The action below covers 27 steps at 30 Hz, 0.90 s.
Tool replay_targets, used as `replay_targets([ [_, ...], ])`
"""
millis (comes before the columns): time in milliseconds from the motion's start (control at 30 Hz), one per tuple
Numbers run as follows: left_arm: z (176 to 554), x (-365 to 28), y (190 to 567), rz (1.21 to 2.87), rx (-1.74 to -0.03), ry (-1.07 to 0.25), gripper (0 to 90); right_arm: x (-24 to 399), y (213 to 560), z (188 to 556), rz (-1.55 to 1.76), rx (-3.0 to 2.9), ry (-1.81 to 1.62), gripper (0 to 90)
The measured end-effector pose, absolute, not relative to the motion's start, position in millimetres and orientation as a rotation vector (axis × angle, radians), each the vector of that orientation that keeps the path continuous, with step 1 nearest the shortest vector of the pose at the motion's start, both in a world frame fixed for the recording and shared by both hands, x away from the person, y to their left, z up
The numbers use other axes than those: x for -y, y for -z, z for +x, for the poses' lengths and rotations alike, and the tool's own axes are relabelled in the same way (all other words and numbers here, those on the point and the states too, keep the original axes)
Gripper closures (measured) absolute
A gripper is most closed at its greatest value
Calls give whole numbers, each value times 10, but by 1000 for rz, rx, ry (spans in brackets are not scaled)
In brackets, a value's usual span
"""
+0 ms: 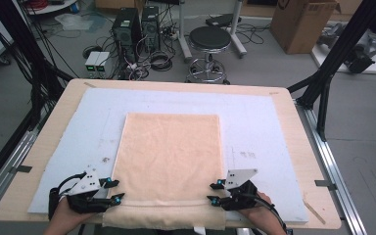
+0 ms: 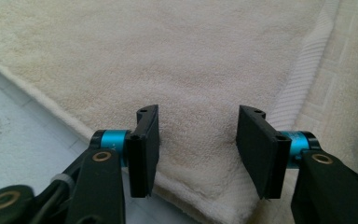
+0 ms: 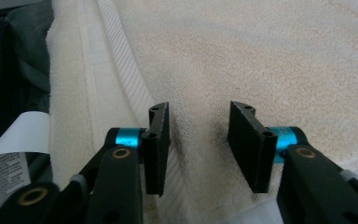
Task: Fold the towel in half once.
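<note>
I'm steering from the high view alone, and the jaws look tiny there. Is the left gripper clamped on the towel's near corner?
Observer: No. In the left gripper view the left gripper has its jaws apart, with the towel edge between them, unpinched.
Operator: And the right?
Observer: The right gripper is open too, its jaws straddling flat towel beside the ribbed band.
Operator: Anything near it?
Observer: A white printed label shows beyond the towel's hem, at that view's left.
</note>
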<state>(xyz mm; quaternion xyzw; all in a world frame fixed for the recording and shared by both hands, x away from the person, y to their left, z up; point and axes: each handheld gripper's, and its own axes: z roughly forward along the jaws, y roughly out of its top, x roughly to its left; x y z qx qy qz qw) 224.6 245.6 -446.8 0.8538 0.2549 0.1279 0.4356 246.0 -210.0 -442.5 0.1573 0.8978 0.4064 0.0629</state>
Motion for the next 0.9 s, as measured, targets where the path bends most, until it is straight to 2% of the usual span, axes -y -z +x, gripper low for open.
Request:
replay_targets([
  [167, 2248, -2436, 4454, 2139, -639, -345, 608, 2089, 4398, 2455, 468, -2708, -1217, 730],
  [300, 2261, -2435, 4441, 2139, -643, -352, 715, 2098, 4385, 2468, 475, -2705, -1238, 786],
  [567, 2270, -2455, 4407, 2130, -633, -357, 844, 2120, 4347, 2481, 494, -2690, -1290, 819],
  [900, 2256, -2507, 4358, 2073, -635, -355, 874, 2145, 4291, 2483, 503, -2663, -1342, 826],
])
